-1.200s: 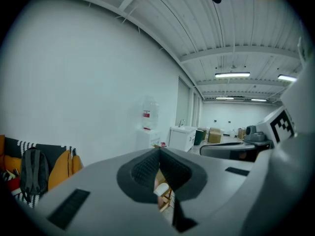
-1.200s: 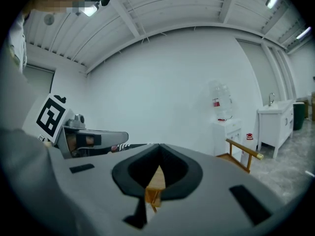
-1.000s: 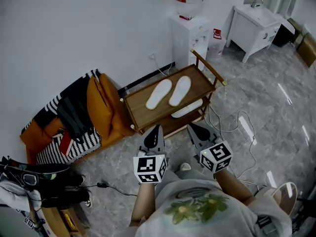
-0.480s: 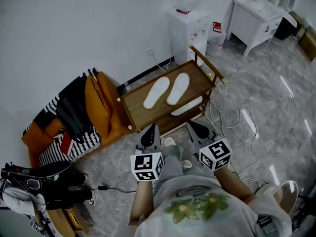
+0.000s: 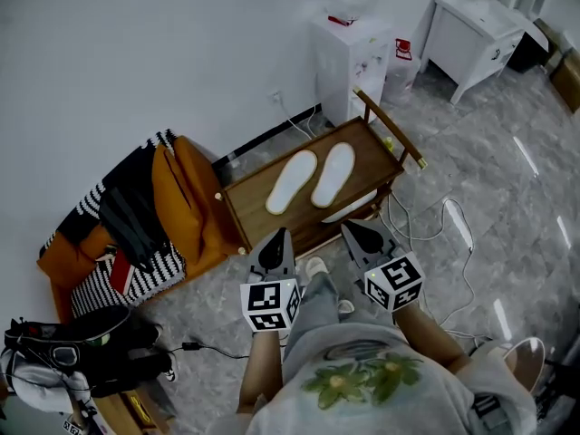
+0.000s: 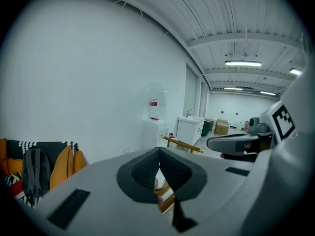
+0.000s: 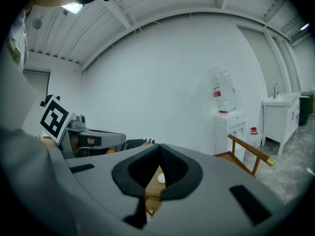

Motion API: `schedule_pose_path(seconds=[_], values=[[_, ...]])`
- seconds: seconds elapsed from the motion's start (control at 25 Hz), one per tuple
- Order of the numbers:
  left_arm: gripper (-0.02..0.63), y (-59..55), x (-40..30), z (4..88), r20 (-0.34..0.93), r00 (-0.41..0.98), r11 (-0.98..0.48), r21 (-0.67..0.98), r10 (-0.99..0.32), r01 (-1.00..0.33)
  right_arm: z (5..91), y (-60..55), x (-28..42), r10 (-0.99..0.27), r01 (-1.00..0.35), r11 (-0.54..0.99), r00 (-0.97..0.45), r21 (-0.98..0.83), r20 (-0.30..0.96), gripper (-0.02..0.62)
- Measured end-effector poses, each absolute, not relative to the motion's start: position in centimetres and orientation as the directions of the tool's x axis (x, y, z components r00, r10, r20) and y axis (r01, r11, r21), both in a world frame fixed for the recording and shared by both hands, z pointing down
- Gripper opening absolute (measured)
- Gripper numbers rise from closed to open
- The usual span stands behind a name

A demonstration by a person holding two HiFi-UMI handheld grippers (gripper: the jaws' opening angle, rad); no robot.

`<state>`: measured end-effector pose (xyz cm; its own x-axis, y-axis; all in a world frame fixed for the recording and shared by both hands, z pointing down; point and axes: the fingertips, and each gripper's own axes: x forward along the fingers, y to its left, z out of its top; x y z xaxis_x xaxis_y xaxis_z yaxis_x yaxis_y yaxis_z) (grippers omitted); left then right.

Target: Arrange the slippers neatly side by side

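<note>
Two white slippers, the left one [image 5: 292, 181] and the right one [image 5: 333, 174], lie side by side on the top shelf of a low wooden rack [image 5: 248, 208]. A third white slipper [image 5: 349, 210] shows on the shelf below. My left gripper [image 5: 280, 234] and right gripper [image 5: 348, 227] hover shut and empty just in front of the rack, short of the slippers. In the left gripper view the black pads [image 6: 145, 169] meet at the tip; in the right gripper view the pads [image 7: 173, 167] also meet, with a bit of slipper [image 7: 161, 178] seen behind them.
A white water dispenser [image 5: 353, 51] and a white cabinet [image 5: 478, 29] stand against the far wall. Orange and striped cushions [image 5: 172, 207] lie left of the rack. Cables [image 5: 453, 234] trail on the floor to the right. Dark bags [image 5: 82, 343] sit at the lower left.
Both grippers have come closer to the rack, still shut and empty. The slippers have not moved on the shelf.
</note>
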<state>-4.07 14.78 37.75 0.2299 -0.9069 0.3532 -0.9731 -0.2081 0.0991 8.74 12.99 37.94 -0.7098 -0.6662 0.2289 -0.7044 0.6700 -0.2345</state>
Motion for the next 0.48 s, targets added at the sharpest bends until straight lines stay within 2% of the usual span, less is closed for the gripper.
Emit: schedule_pose_path(seconds=[0.48], values=[[0.012,7.0,-8.2,40.7,0.423,0.228,-0.198,0.114,-0.877,-0.974,41.1,5.0,3.9,-0.622,-0.69,0.679,-0.722,-0.249,0.304,0.006]])
